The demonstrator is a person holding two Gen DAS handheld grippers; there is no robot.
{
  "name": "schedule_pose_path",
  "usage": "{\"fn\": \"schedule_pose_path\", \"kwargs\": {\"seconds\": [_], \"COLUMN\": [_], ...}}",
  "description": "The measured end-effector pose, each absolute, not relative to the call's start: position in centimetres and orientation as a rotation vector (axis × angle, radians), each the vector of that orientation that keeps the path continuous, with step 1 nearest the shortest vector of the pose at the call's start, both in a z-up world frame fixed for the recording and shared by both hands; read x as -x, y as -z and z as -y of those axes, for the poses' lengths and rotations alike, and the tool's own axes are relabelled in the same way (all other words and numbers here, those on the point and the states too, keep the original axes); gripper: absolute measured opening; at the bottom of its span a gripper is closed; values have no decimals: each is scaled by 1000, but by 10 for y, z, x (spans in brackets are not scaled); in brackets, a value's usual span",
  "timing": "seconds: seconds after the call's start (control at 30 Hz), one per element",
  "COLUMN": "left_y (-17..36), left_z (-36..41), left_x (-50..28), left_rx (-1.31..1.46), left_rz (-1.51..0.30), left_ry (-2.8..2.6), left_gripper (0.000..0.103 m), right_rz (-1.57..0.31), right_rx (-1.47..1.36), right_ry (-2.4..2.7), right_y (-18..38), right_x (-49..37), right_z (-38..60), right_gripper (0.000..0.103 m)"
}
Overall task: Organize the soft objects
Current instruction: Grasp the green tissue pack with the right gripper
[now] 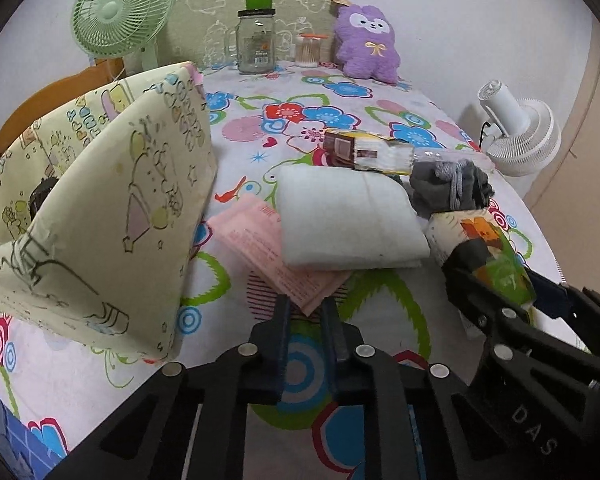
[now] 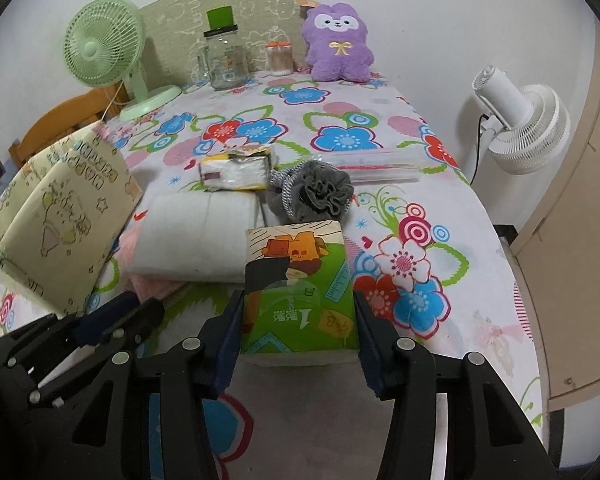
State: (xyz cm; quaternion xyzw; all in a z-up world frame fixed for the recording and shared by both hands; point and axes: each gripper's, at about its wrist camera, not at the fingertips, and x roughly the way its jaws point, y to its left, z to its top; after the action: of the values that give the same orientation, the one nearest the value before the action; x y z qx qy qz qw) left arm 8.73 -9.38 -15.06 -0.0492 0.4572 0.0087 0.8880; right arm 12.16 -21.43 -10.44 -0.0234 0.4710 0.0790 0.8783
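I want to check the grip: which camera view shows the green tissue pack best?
The right wrist view: the green tissue pack fills the centre, clamped between the right gripper fingers. The left wrist view shows only its tilted edge at the right.

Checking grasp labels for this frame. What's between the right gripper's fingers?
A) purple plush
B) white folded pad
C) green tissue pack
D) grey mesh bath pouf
C: the right gripper has its fingers against both sides of the green tissue pack, while the pouf, plush and white pad lie farther up the table.
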Motion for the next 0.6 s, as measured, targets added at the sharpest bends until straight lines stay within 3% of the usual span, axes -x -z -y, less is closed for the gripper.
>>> {"fn": "schedule_pose_path", "kwargs": {"seconds": [0.17, 0.23, 0.3, 0.6], "left_y": [150, 149, 148, 134], "left_z": [92, 93, 93, 103], "left_x": [-83, -84, -86, -90], "left_rx": [116, 116, 118, 79], "left_rz": [-950, -950, -945, -900], "left_ry": [-21, -21, -32, -33], "left_gripper": [12, 17, 30, 40], "right_rz": [-979, -973, -967, -942], "right_rx": [38, 39, 45, 18], "right_ry": [-167, -164, -154, -133], "right_y": [101, 100, 98, 88], "right_x": [-116, -116, -115, -120], "right_z": [214, 214, 214, 229], "right_gripper": [54, 54, 54, 54]}}
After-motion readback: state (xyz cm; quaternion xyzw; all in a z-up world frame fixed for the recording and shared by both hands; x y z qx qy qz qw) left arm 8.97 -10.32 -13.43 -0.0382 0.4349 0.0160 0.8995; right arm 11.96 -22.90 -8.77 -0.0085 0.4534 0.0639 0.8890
